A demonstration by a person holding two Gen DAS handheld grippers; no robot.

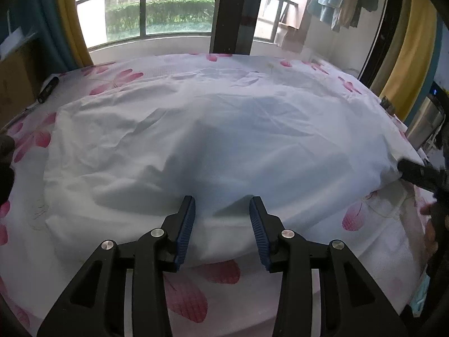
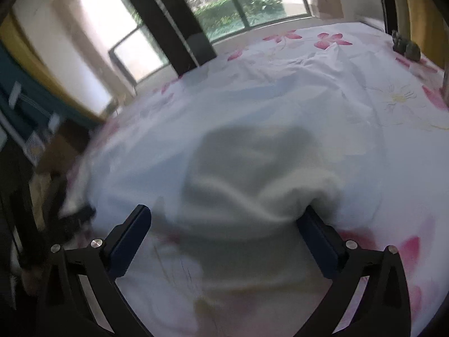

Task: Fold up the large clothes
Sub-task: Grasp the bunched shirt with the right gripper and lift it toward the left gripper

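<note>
White garment (image 1: 213, 129) spread over a flowered bed sheet (image 1: 219, 272).
Left gripper (image 1: 222, 219) and right gripper (image 2: 227, 233) fingers released; black cylinder (image 1: 48, 88) at ten o'clock, steel flask (image 1: 425, 122) at three.

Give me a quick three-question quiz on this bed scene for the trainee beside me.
1. True or false: the left gripper has its fingers pinched shut on the white garment.
2. What pattern is on the bedsheet? A) blue stripes B) pink flowers C) plain grey
3. Fill in: the right gripper is wide ____ over the garment's near edge.

Key: 1 false, they stand apart with cloth between them; 2 B; 3 open.
</note>
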